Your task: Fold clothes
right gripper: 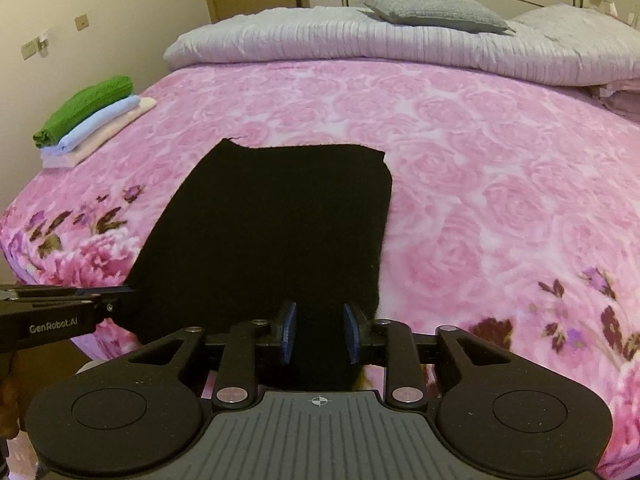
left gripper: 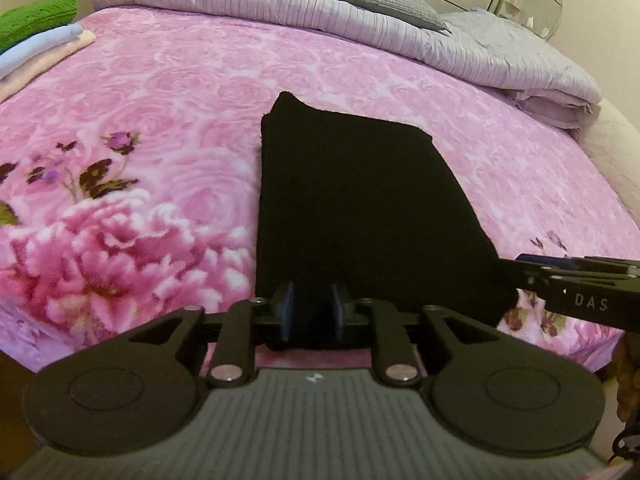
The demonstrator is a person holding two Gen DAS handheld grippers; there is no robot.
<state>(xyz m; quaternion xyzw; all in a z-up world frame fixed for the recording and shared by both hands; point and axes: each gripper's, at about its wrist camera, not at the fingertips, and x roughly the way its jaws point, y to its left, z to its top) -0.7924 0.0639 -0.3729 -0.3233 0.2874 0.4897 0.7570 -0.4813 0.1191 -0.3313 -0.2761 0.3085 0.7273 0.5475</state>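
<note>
A black garment [left gripper: 360,200] [right gripper: 272,220] lies folded into a flat rectangle on the pink floral blanket [left gripper: 160,100] [right gripper: 480,200], its long side running away from me. My left gripper [left gripper: 313,312] stands over the garment's near left corner, its pads a little apart with black cloth showing in the gap. My right gripper [right gripper: 320,334] is over the near right corner, and its blue pads [right gripper: 290,332] stand wider apart, clear of the cloth between them. Each gripper shows from the side in the other's view: the right gripper [left gripper: 520,266] and the left gripper [right gripper: 124,296].
A stack of folded clothes, green over blue over cream [left gripper: 36,40] [right gripper: 88,120], sits at the bed's far left edge. A rolled lilac quilt [left gripper: 320,28] [right gripper: 400,48] and a grey pillow [left gripper: 380,0] [right gripper: 432,8] line the head end. The bed's near edge lies just below the grippers.
</note>
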